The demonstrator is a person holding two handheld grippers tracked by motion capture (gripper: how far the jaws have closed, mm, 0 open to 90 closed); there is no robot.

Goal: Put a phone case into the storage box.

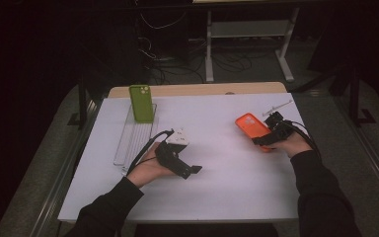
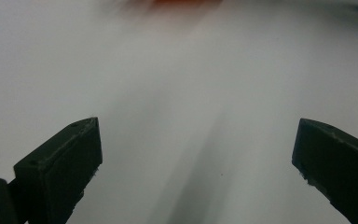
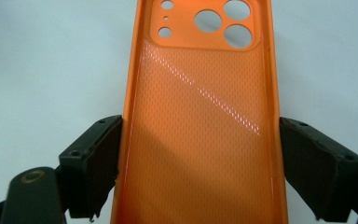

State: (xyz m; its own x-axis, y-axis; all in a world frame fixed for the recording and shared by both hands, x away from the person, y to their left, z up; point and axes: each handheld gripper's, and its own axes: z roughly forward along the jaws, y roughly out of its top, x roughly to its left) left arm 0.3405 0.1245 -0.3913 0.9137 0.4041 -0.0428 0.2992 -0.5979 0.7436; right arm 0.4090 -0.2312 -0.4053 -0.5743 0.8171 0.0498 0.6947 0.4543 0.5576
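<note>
Orange phone case [image 3: 200, 121]: soft-looking plastic, rounded rectangle w/ raised rim all round, open side facing the right gripper view. Inside floor has a fine dotted/honeycomb texture w/ a glossy diagonal sheen; the camera block at the far end is smooth, w/ three large round holes plus smaller ones. It sits near the table's [image 1: 227, 187] right edge, toward the far right corner, tilted, its far end up off the white matte top.

Right gripper [image 3: 200, 163]: jaws stand wide, one black pad against each long side of the case, so it's gripped across its width.

Left gripper [image 2: 196, 154]: wide open, nothing between the blocky black pads, just bare white table; it's left of centre, nearer the front edge.

Green phone case [image 1: 141, 102] stands upright at the far end of a clear ribbed rack [image 1: 128, 143], by the far left corner.
</note>
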